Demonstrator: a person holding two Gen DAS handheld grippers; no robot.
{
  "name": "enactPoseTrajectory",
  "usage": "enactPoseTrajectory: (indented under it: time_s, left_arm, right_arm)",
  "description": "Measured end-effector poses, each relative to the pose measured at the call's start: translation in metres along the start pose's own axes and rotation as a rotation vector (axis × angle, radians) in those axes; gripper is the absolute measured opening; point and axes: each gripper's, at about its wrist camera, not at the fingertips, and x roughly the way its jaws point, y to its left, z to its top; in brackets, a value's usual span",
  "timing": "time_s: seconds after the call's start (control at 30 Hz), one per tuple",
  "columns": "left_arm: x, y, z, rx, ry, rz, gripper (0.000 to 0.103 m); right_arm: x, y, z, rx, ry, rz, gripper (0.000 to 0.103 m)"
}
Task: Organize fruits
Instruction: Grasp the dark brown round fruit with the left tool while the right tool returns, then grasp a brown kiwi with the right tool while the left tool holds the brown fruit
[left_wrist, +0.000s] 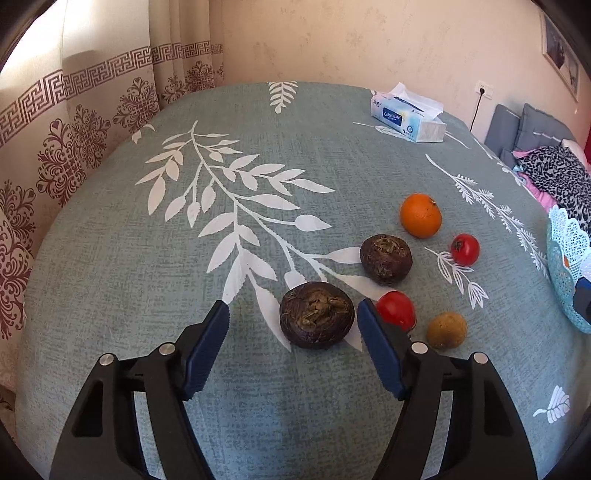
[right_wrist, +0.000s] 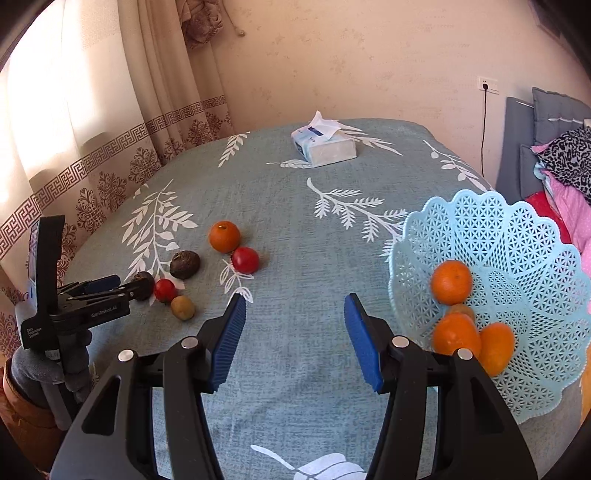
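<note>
My left gripper (left_wrist: 292, 306) stands open low over the cloth, and a dark brown wrinkled fruit (left_wrist: 316, 314) lies between its blue pads; the right pad is close beside it, the left pad stays apart. Just beyond lie a second dark fruit (left_wrist: 386, 259), two red fruits (left_wrist: 396, 309) (left_wrist: 465, 249), a yellow-brown fruit (left_wrist: 446, 329) and an orange (left_wrist: 421, 215). My right gripper (right_wrist: 295, 299) is open with nothing between its fingers, left of a light blue lattice basket (right_wrist: 517, 236) that holds three oranges (right_wrist: 451, 282) and a small brownish fruit.
A teal tablecloth with white leaves (left_wrist: 184, 258) covers the table. A tissue box (right_wrist: 325, 146) stands at the far edge. Curtains hang behind on the left; cushions and patterned cloth (right_wrist: 565, 155) pile up beyond the right edge. A hand on the left gripper's handle shows at the lower left.
</note>
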Motion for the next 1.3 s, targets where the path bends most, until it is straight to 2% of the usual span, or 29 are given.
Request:
enactPoseTrajectory:
  time_s: [0.2,0.3,0.43,0.7,0.93,1.03,1.1,1.3]
  left_arm:
    - [0.013,-0.001,0.006,-0.005,0.045,-0.038,0.056]
    - [0.012,-0.002,0.008,-0.004,0.036,-0.059,0.044]
    - [0.008,0.001,0.007,-0.020,0.020,-0.063,0.044]
    - [-0.015,0.003,0.009,-0.021,-0.058,-0.012,0.044]
    - [-0.039,0.008,0.017,-0.039,-0.108,0.000,0.044]
    - [-0.046,0.009,0.019,-0.041,-0.124,0.000,0.044]
    - [-0.049,0.008,0.019,-0.039,-0.130,-0.001,0.044]
    - [-0.051,0.007,0.020,-0.037,-0.133,-0.006,0.044]
  right_arm:
    - [0.012,0.015,0.001,-0.019,0.038,0.044,0.057]
    - [0.017,0.022,0.001,-0.035,0.055,0.056,0.057]
    - [0.025,0.033,0.001,-0.059,0.075,0.074,0.057]
    - [0.046,0.056,0.004,-0.098,0.132,0.131,0.057]
    - [0.068,0.087,0.004,-0.192,0.171,0.168,0.057]
    - [0.077,0.097,0.004,-0.230,0.186,0.173,0.053]
    - [0.085,0.101,0.005,-0.242,0.204,0.180,0.045]
    - [0.105,0.105,0.005,-0.245,0.255,0.184,0.031]
